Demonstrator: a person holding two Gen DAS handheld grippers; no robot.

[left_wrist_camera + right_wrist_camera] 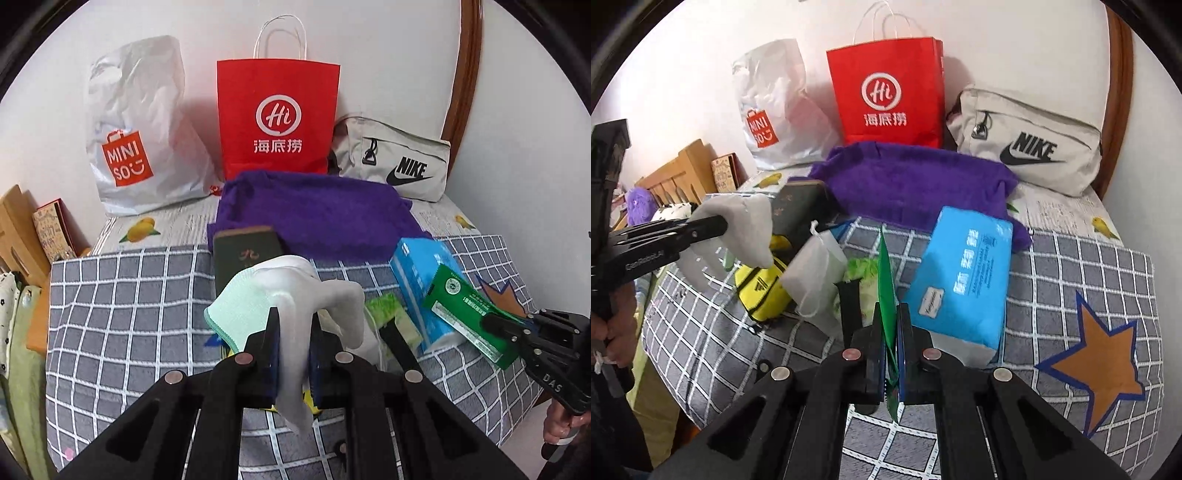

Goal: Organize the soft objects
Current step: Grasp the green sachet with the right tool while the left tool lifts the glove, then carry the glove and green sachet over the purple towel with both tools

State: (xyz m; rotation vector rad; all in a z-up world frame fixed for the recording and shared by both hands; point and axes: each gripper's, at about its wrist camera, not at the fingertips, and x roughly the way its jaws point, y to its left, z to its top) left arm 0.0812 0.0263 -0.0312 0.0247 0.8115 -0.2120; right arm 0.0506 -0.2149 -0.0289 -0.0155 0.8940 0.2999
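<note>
Your left gripper (293,325) has its fingers clenched on a white glove (295,295) with a pale green cuff; the glove hangs clear of the bed (122,295), above the grey checked blanket. Your right gripper (892,325) has its fingers clenched on a flat green packet (888,280), held on edge just beside the blue tissue pack (960,280), which lies on the blanket. Three containers stand against the wall at the back of the bed: a white Miniso plastic bag (136,125) on the left, a red paper bag (277,114) with white cord handles in the middle, and a beige Nike pouch (395,162) on the right. You cannot tell what any of them holds: the two bags' mouths face up and away from both cameras, and the pouch is zipped. A folded purple towel (317,214) lies in front of the red bag, touching its base. In the right wrist view, a dark green book (798,210), a yellow pouch (761,291), a white drawstring bag (816,277) and a light green cloth (864,273) lie close together on the blanket, between the glove and the tissue pack.
</note>
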